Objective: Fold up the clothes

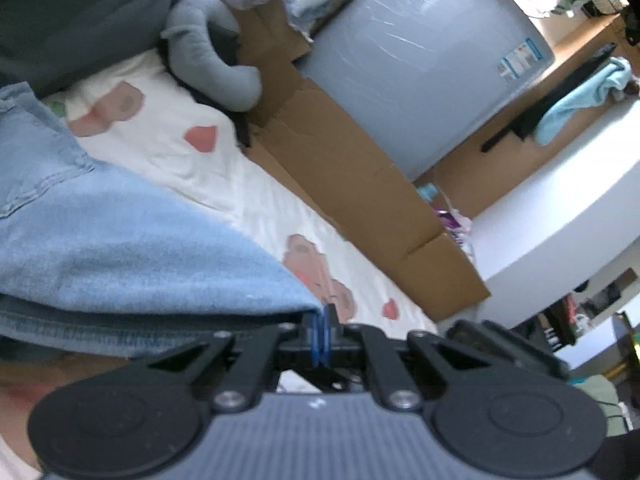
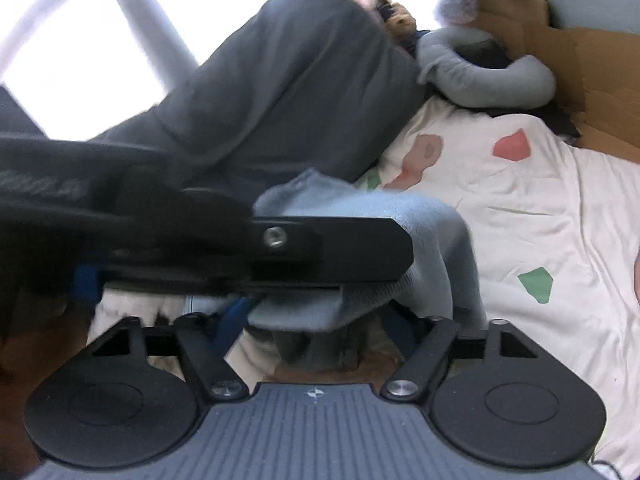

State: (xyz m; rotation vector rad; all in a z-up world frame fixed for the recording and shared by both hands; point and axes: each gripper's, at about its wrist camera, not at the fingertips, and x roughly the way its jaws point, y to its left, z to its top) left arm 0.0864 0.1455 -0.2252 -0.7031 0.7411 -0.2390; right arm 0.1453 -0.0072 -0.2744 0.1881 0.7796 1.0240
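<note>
A light blue denim garment (image 1: 120, 248) lies on a white bedsheet with coloured patches (image 1: 192, 160). My left gripper (image 1: 323, 320) is shut, its blue pads pinching the garment's right corner edge. In the right wrist view the same garment (image 2: 360, 220) hangs in folds, and my left gripper's black body (image 2: 280, 240) crosses in front of it. My right gripper (image 2: 316, 320) stands with its blue fingers (image 2: 232, 320) wide apart around a hanging fold of the denim, without pinching it.
A dark grey pillow (image 2: 280, 92) leans at the bed's head. A grey plush toy (image 1: 216, 52) lies beside a brown cardboard box (image 1: 352, 184). A grey-blue padded block (image 1: 420, 60) and a white table (image 1: 560, 208) stand past the bed edge.
</note>
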